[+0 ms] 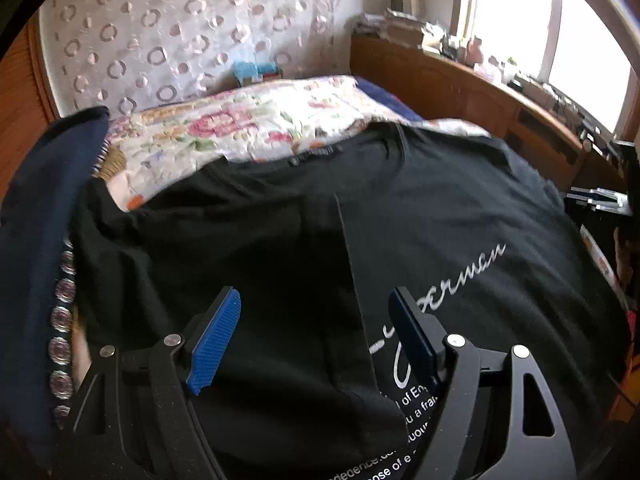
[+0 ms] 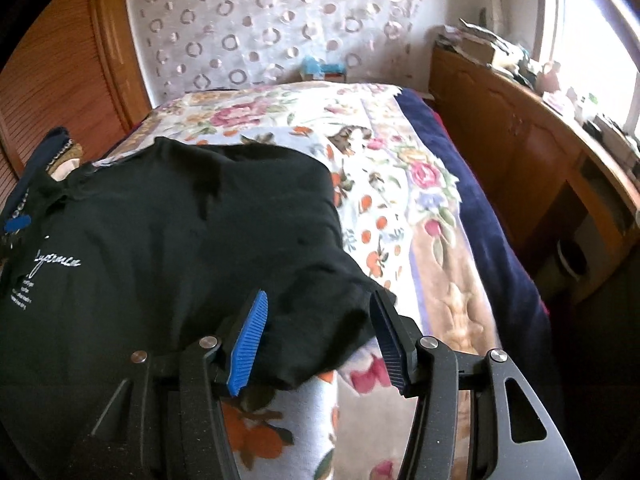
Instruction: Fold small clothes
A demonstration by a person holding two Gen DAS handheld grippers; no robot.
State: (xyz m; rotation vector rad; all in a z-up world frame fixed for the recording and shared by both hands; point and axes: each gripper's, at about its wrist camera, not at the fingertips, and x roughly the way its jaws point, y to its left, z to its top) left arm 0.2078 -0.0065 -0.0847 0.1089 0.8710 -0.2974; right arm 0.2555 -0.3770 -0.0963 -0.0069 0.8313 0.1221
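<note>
Both grippers are sitting with their jaws spread and nothing pinched, as far as I can see. Left gripper [image 1: 316, 332] hangs over the black t-shirt [image 1: 440, 216], blue pads wide apart, with a folded edge of the shirt running up between them but not touching either pad. Right gripper [image 2: 320, 340] is about half open over the shirt's sleeve [image 2: 336, 320], which lies loose in the gap; the pads don't look pressed on it. The shirt itself is spread across the bed, white script lettering [image 1: 472, 268] facing up, one side panel already flapped over the middle. Under it is a floral bedspread [image 2: 400, 184] with roses and oranges, and a dark blue blanket [image 2: 472, 200] runs along the window side. Off to the left side there's another navy garment [image 1: 36, 240] with a row of shiny round studs, lying right against the shirt's edge, so that side is kinda crowded. Past the bed you get a wooden cabinet [image 2: 500, 140] under the window with cluttered bits on top, a circle-patterned curtain [image 2: 260, 32] behind, and a slatted wooden door [image 2: 64, 92].
</note>
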